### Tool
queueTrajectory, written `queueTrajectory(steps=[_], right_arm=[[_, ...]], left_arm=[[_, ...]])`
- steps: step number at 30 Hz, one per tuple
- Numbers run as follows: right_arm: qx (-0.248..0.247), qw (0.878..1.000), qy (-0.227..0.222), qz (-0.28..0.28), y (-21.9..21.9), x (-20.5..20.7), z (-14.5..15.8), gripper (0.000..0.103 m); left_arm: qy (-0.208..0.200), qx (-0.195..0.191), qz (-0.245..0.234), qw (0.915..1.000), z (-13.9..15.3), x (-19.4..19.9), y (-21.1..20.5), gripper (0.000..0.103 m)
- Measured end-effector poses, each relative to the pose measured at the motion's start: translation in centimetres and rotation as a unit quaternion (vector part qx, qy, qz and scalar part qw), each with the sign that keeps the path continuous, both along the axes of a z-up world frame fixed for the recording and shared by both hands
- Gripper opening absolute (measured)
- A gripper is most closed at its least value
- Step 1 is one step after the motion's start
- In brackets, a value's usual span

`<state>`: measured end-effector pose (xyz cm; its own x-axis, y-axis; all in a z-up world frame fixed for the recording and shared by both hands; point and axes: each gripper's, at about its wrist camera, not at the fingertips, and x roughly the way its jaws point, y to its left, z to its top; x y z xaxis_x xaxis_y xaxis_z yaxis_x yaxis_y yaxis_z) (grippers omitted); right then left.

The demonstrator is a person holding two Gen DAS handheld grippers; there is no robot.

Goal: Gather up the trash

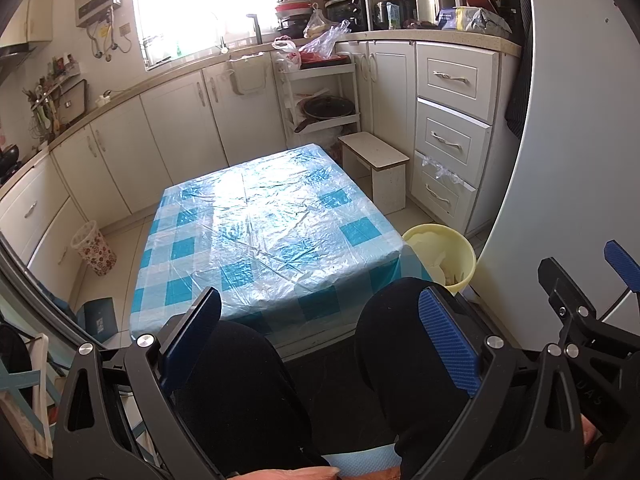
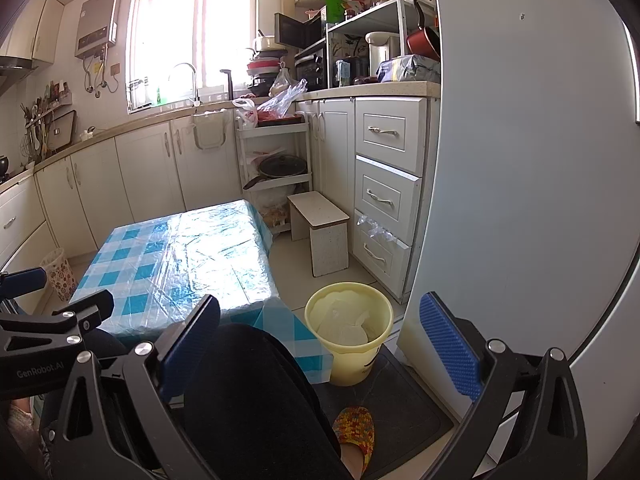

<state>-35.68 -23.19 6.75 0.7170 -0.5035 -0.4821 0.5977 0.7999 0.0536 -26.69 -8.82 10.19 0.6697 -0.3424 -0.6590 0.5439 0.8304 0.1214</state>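
Both the left gripper (image 1: pixel 320 344) and right gripper (image 2: pixel 320 348) hang spread and empty, while the crumpled paper (image 2: pixel 344 326), likely light and soft, lies in the yellow bin (image 2: pixel 360 368) ahead, best pinched at a raised fold.

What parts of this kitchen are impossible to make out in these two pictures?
- Bottom of the yellow bin: both views, white paper covers it.
- Floor under the table: both views, the checked cloth hangs over it.
- Outside the window: both views, washed out by glare.
- Floral basket's inside: too small.
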Motion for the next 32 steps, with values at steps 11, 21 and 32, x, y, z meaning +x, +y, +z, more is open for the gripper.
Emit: queueTrajectory(steps=[11, 21, 32], right_arm=[[0.0, 1.0, 0.0, -0.001, 0.0, 0.0, 0.0, 0.096], [0.001, 1.0, 0.002, 0.024, -0.5, 0.9, -0.4, 0.096], [0.004, 0.991, 0.041, 0.13, -2.1, 17.9, 1.1, 0.096]], left_arm=[[0.0, 0.0, 0.0, 1.0, 0.0, 0.0, 0.0, 0.095], [0.002, -0.015, 0.029, 0.9995, -0.3, 2.1, 1.7, 0.095], [0.035, 0.019, 0.143, 0.989, -3.3, 16.0, 5.1, 0.095]])
